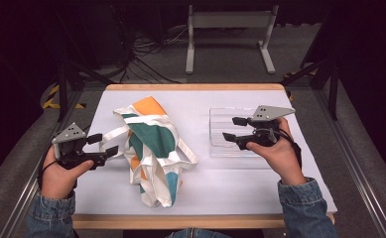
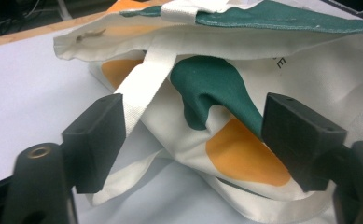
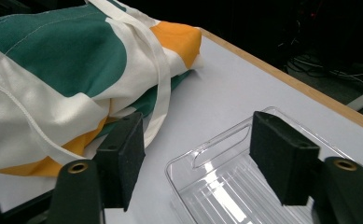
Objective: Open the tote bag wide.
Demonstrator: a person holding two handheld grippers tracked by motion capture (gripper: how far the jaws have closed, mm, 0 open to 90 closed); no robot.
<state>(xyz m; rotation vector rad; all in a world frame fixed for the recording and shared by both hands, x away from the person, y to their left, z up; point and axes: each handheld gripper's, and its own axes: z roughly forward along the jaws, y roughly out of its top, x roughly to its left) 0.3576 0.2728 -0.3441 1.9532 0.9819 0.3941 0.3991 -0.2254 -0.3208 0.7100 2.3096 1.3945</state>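
Both claws wide open, holding nothing. Left claw near bag at nine o'clock. Might pinch only strap; bag would droop, knock tray.

Cream canvas tote bag with teal and orange patches on a white table top

We see broad curved patches of deep teal-green and warm orange on the bag's off-white cloth, with plain cream straps and a small dark letter printed near one edge in the left gripper view. We see a clear, colourless plastic tray with fine ribbing along its floor. The table is edged in light wood. Both the left gripper and the right gripper are matte black with pale grey three-cornered plates on top, and the person's sleeves are blue denim.
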